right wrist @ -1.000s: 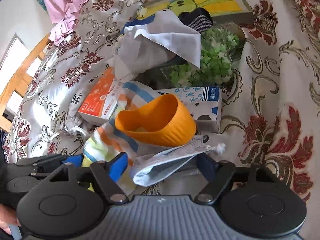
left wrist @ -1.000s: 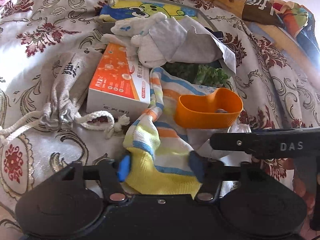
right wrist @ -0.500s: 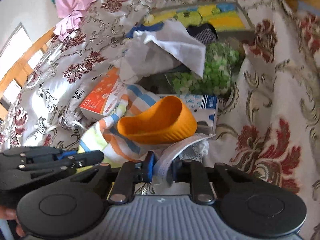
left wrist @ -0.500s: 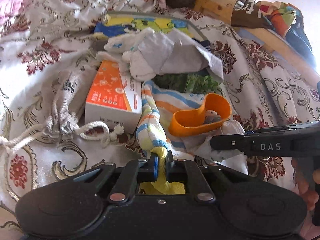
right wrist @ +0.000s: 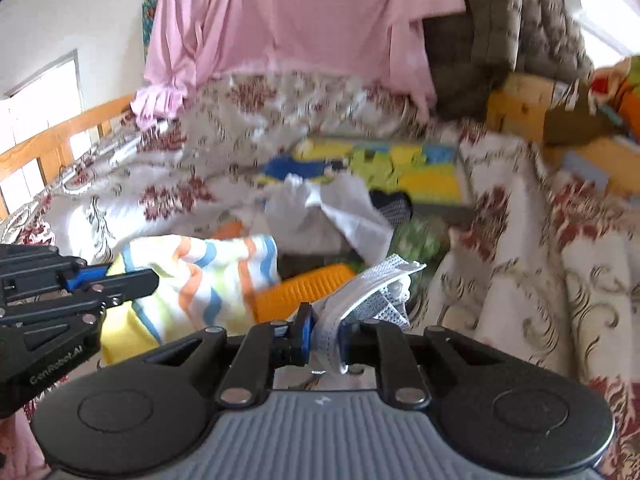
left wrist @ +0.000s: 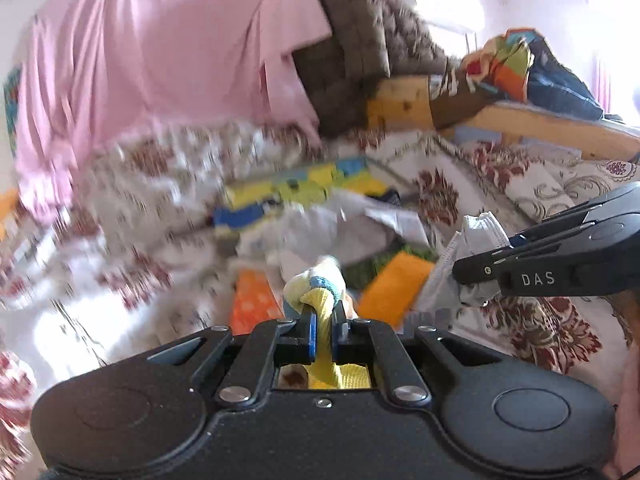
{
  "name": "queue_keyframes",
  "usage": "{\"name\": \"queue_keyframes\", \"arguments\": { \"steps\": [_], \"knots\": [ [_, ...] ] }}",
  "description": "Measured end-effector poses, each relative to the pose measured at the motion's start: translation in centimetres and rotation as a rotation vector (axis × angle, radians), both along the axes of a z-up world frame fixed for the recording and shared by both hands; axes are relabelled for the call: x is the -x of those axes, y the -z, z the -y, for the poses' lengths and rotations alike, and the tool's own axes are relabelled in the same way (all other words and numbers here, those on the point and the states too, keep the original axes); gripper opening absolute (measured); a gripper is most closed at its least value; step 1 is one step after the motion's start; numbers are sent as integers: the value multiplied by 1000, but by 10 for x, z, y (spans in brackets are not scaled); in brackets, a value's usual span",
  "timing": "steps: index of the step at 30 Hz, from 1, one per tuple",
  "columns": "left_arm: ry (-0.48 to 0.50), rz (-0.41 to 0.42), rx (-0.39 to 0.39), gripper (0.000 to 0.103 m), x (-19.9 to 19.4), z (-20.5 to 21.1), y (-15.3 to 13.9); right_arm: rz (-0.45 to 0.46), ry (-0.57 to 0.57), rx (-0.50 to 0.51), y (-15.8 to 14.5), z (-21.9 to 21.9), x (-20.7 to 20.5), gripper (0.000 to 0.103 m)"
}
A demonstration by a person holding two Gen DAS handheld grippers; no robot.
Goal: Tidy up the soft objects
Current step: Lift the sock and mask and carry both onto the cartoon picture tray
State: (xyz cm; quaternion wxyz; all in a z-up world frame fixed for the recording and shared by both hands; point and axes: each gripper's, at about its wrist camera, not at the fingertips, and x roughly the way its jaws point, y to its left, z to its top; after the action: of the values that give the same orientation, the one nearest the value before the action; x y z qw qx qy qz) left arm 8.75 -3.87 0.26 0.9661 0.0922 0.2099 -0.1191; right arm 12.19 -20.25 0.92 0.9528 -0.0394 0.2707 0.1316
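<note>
My left gripper (left wrist: 324, 330) is shut on a striped yellow, orange and blue cloth (left wrist: 320, 300) and holds it off the bedspread; the cloth shows spread out in the right wrist view (right wrist: 200, 276). My right gripper (right wrist: 323, 334) is shut on a white face mask (right wrist: 372, 284), also lifted; it shows beside the left one in the left wrist view (left wrist: 476, 240). Below lie an orange cup (right wrist: 304, 290), white cloths (right wrist: 332, 208) and a dark sock (right wrist: 394, 202). The view is motion-blurred.
A floral bedspread (right wrist: 540, 240) covers the bed. A yellow and blue cartoon tray (right wrist: 400, 164) lies behind the pile, with an orange box (left wrist: 254, 300) and green stuff (right wrist: 420, 236). Pink fabric (right wrist: 300, 20), a brown quilted cushion (left wrist: 360, 40) and a wooden frame (left wrist: 520, 120) stand behind.
Both grippers, which closed on the striped cloth and the mask, have lifted and tilted up. The cloth and mask have come off the bedspread; the orange cup has tipped over.
</note>
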Motion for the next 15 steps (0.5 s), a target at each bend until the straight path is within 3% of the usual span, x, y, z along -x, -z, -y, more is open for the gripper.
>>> {"name": "queue_keyframes", "arguments": {
  "steps": [8, 15],
  "knots": [
    [-38, 212, -27, 6, 24, 2, -23, 175, -13, -31, -16, 4, 17, 14],
    [-80, 258, 82, 6, 7, -16, -61, 279, -27, -23, -35, 6, 8, 15]
  ]
}}
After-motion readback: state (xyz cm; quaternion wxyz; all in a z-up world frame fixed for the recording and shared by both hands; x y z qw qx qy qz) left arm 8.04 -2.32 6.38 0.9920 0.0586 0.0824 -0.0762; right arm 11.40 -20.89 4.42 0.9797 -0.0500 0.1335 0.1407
